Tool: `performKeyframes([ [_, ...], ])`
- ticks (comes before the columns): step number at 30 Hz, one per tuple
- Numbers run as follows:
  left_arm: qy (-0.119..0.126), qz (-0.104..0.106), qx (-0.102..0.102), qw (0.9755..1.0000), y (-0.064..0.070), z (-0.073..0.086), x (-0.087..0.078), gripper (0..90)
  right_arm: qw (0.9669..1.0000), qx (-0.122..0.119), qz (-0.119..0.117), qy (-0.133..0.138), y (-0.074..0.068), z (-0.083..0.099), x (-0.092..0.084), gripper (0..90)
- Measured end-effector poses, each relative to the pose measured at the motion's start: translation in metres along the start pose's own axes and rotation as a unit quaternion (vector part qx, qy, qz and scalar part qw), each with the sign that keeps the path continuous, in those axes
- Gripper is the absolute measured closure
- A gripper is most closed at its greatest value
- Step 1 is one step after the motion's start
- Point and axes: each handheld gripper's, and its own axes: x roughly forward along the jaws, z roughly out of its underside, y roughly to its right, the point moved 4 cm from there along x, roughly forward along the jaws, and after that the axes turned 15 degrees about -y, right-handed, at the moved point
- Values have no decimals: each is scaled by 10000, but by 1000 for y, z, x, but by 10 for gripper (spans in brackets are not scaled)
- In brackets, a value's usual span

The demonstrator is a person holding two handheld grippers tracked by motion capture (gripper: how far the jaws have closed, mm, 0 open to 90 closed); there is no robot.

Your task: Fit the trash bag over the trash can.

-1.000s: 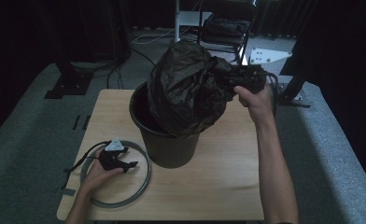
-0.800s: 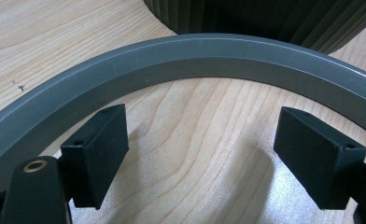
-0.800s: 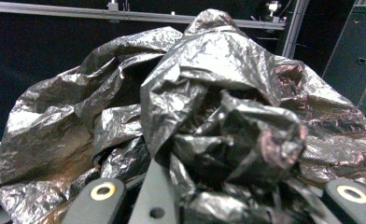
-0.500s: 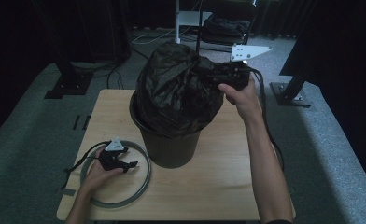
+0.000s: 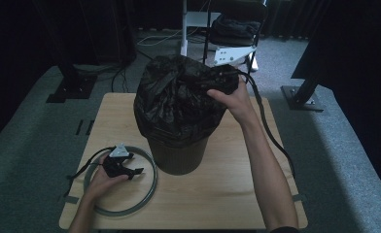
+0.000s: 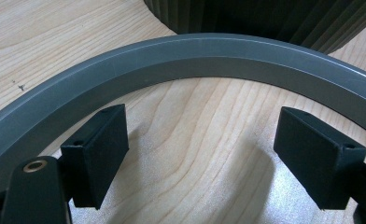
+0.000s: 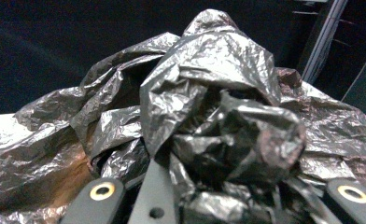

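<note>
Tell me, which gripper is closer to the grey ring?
Left. The left gripper rests inside the grey ring on the table; the right gripper is up at the black bag.

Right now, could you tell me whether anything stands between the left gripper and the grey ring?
Nothing visible does. The left gripper stands open on the table inside the grey ring, whose band curves just beyond its jaws.

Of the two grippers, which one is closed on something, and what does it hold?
The right gripper, up at the bin, is shut on the black bag. The left gripper rests open on the table inside the grey ring, gripping nothing.
</note>
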Motion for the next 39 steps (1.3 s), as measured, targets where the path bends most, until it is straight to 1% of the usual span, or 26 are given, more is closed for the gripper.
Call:
performKeyframes([
  [1, -34, 8, 12, 10000, 0, 0, 0, 182, 10000, 17, -14, -18, 0, -1, 2, 836],
  [3, -26, 7, 9, 10000, 0, 0, 0, 182, 10000, -9, 2, -80, 1, -2, 7, 836],
  [9, -25, 6, 8, 10000, 0, 0, 0, 182, 9994, 32, 54, -355, 4, -3, 24, 837],
  [12, -27, 7, 7, 10000, 0, 0, 0, 182, 9990, 58, 113, -434, 6, -5, 32, 836],
  [13, -27, 8, 7, 10000, 0, 0, 0, 182, 9989, 71, 101, -444, 6, -5, 34, 836],
  [20, -25, 10, 3, 10000, 0, 0, -1, 182, 9965, 78, 261, -787, 9, -5, 48, 836],
  [25, -28, 10, 2, 10000, 1, 1, -1, 182, 9952, 78, 293, -933, 12, -7, 56, 833],
  [26, -28, 10, 2, 10000, 1, 1, -1, 182, 9952, 78, 293, -933, 12, -7, 56, 833],
  [28, -26, 12, 1, 10000, 1, 1, -1, 182, 9931, 54, 367, -1113, 12, -5, 58, 830],
  [30, -23, 13, -1, 10000, 1, 1, -1, 182, 9924, 30, 382, -1169, 12, -4, 58, 826],
  [34, -26, 13, -2, 10000, 1, 1, -1, 182, 9929, 21, 370, -1130, 12, -2, 54, 817],
  [39, -32, 18, 7, 10000, 1, 1, -1, 182, 9925, 67, 351, -1168, 14, 7, 49, 804],
])
